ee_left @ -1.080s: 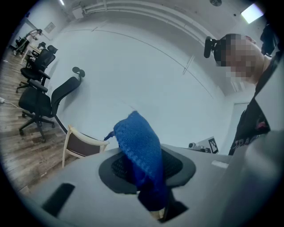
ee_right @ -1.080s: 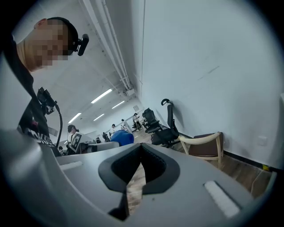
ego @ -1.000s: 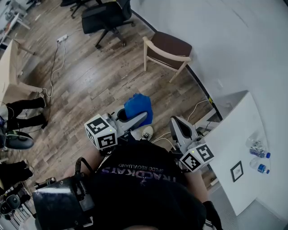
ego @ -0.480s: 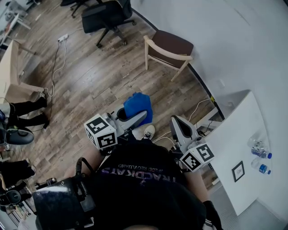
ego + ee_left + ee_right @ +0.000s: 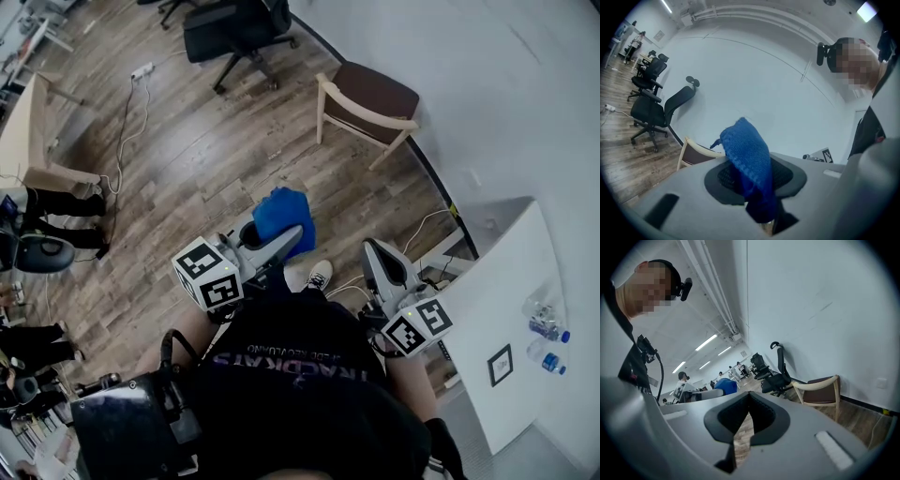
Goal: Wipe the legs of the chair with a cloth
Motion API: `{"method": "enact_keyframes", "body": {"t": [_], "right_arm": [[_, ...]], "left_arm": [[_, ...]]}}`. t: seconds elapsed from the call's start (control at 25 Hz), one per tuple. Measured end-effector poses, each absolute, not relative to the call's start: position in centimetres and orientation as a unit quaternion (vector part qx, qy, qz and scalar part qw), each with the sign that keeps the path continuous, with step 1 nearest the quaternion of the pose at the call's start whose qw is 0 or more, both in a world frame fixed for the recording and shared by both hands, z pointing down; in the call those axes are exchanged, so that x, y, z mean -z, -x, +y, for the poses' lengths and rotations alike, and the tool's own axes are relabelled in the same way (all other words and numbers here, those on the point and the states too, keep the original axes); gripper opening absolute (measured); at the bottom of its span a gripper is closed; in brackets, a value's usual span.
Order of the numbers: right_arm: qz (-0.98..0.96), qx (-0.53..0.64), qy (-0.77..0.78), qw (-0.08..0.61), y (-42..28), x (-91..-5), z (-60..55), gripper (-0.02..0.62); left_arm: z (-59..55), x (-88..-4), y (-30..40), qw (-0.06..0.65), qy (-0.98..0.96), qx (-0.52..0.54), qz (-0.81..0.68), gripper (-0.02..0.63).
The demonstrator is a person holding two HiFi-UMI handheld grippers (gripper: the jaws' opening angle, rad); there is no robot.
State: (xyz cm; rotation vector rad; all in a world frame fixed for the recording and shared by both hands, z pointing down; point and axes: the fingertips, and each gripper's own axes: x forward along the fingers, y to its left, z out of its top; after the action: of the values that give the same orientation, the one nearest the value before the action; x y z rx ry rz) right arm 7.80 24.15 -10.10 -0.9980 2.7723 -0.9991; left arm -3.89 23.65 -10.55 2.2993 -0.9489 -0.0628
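Our left gripper [image 5: 286,242], near the middle of the head view, has its jaws clamped on a blue knitted cloth [image 5: 281,214]. In the left gripper view the same gripper [image 5: 754,180] shows the cloth [image 5: 747,154] pinched between its dark pads, with the free part bunched up above them at the centre of the frame. We hold the right gripper [image 5: 380,264] just right of centre in the head view. Its own view shows this gripper [image 5: 745,420] with the pads meeting at their tips, leaving only a thin sliver of floor visible below, and nothing sits between them. We see the light wooden armchair with a brown seat [image 5: 370,98] at the upper right of the head view, beside the white wall [image 5: 506,84], well apart from both grippers and from the cloth. It appears again at lower left in the left gripper view [image 5: 696,152] and at right in the right gripper view [image 5: 818,392]. A black office chair [image 5: 239,28] stands at the top centre of the head view on the wood-plank floor [image 5: 187,169].
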Motion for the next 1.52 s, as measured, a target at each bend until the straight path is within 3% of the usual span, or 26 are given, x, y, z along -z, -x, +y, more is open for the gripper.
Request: {"method": "enact_keyframes", "body": {"t": [0.84,1.2,1.52], "right_arm": [[0.859,0.309,0.408,0.023,4.6,11.7,17.7,0.007],[0.837,0.306,0.453,0.023,6.2,10.6,16.1,0.008],[0.837,0.301,0.457,0.009,3.3,9.4,13.6,0.006]], "left_arm": [[15.8,10.6,17.5,0.332,-0.894,0.026,-0.301,0.127],[13.2,8.1,21.3,0.331,-0.897,0.013,-0.292,0.126],[10.8,7.0,19.6,0.333,-0.891,0.014,-0.309,0.127]]}}
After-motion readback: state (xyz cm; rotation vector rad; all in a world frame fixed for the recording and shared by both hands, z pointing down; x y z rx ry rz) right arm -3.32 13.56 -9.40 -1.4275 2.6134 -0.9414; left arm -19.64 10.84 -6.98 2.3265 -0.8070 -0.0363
